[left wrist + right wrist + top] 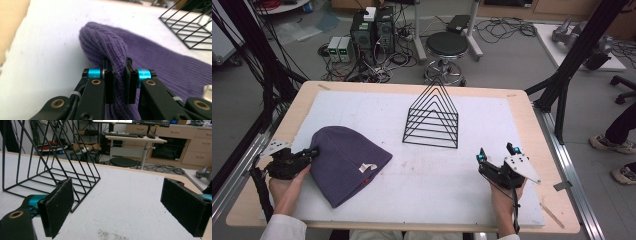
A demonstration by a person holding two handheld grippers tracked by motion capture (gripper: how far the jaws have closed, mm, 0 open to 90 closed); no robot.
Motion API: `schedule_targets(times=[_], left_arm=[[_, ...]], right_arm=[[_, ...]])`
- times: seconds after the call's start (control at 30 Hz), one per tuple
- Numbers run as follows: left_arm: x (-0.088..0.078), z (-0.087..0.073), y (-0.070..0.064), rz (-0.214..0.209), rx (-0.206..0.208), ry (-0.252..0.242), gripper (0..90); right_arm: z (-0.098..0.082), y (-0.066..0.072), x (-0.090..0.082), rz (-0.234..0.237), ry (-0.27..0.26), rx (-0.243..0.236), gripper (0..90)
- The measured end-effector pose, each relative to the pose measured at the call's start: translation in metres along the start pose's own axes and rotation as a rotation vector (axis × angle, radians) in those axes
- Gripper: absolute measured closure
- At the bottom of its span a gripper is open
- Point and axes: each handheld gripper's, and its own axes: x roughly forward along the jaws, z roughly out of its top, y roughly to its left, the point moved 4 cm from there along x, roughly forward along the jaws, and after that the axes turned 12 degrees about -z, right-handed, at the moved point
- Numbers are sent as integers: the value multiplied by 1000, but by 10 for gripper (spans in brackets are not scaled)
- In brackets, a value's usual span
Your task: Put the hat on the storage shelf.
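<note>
Pinching purple ribbed beanie (160,67) fold, L gripper (118,75) jaws clamped, R gripper (117,205) jaws wide, empty

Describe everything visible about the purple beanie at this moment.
The purple beanie is a ribbed knit hat lying flat on the white mat at the table's left, its rounded crown toward the far left and its open edge toward the near right. A small pale tag sits near that edge. The left gripper has pinched a raised fold of the knit at the hat's left edge.
</note>
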Motion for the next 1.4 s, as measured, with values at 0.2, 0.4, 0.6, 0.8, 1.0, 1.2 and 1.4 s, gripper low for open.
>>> schedule_targets(times=[0.2, 0.4, 0.6, 0.8, 1.0, 1.2, 1.4], left_arm=[[-2, 10, -16, -20, 109, -36, 823], [-2, 20, -34, -39, 212, -70, 823], [-4, 28, -46, -30, 318, -140, 823], [-7, 34, -57, 18, 421, -244, 823], [-11, 46, -69, 41, 496, -333, 823], [-15, 61, -86, -8, 541, -401, 823], [-14, 79, -110, -74, 598, -434, 823]], right_arm=[[0, -1, 1, -5, 2, -9, 111], [0, -1, 1, -9, 3, -9, 111], [0, -2, 1, -11, -6, 11, 111], [1, -3, 0, -14, -8, 16, 111], [1, -3, 0, -17, -10, 22, 111], [3, -5, -1, -23, -25, 45, 111], [3, -4, -3, -10, -33, 41, 111]])
